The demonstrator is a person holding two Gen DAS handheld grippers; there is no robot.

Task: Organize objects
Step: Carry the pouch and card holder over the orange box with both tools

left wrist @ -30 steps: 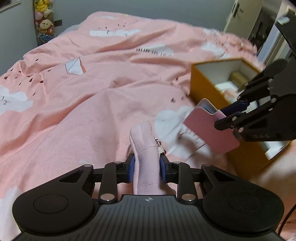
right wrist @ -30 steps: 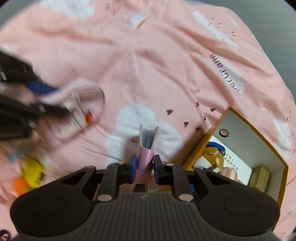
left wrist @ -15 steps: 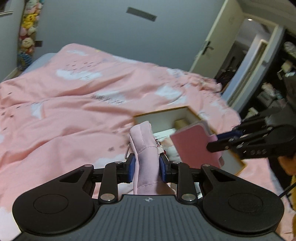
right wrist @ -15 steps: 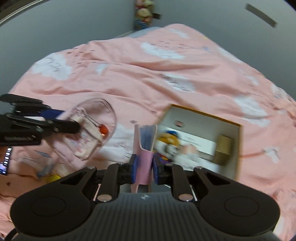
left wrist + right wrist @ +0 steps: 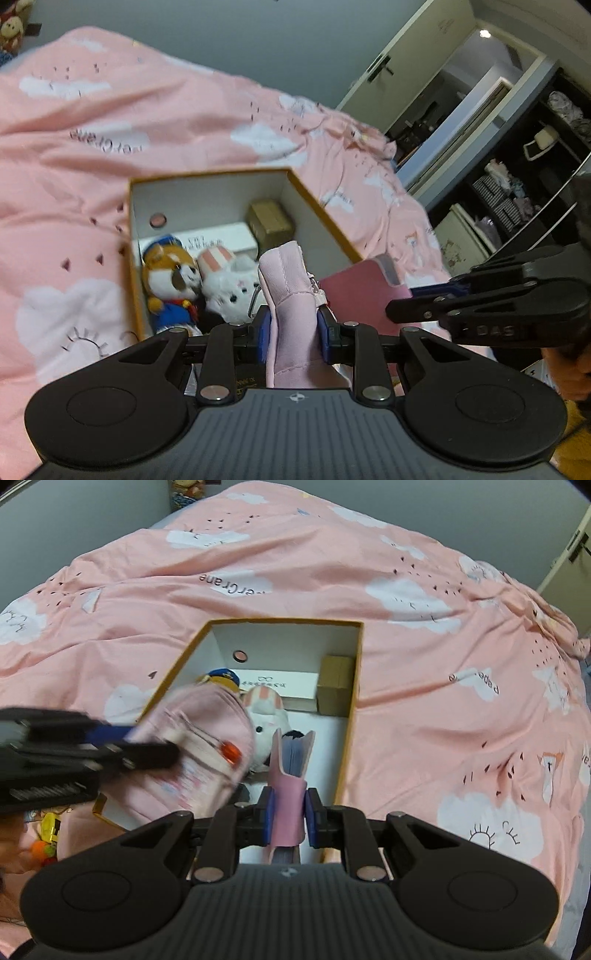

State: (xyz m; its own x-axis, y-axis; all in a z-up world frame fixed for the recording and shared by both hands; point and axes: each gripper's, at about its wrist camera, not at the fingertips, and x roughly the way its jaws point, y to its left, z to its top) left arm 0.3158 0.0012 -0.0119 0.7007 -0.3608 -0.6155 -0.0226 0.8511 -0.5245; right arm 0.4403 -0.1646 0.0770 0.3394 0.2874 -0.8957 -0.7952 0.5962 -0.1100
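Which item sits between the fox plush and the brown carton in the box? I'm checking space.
A white bunny plush beside fox plush, short of brown carton; left wrist view.

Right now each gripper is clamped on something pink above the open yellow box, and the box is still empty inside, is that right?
Not quite: the box is not empty. The right wrist view shows two plush toys, a white carton and a small brown box in it. The rest holds: the left gripper clamps a pink pouch, the right gripper a pink notebook.
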